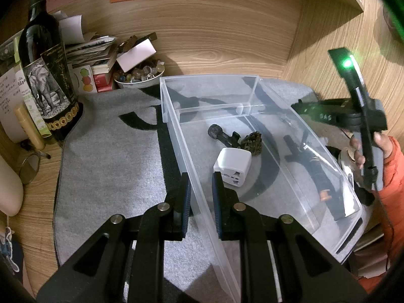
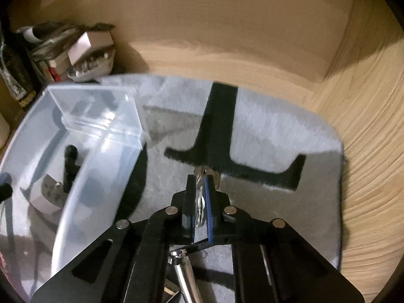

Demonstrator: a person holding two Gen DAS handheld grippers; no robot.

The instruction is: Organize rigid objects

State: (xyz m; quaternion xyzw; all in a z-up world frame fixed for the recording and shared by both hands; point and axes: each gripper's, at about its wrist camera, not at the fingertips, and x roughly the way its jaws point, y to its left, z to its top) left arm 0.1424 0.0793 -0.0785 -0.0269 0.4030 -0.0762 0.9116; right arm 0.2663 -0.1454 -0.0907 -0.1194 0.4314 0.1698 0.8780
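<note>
Sorting station: grey mat (image 1: 106, 156) on a wood-grain desk (image 1: 227, 45).
Left gripper (image 1: 200, 189) pinches the clear bin (image 1: 199, 202) wall; right gripper (image 2: 200, 197) pinches a metallic object (image 2: 200, 199).

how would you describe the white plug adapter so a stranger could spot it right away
Find the clear plastic bin on the grey mat. In its large compartment, nearest the left gripper, sits the white plug adapter: the only white, boxy item there, beside dark ones.
</note>
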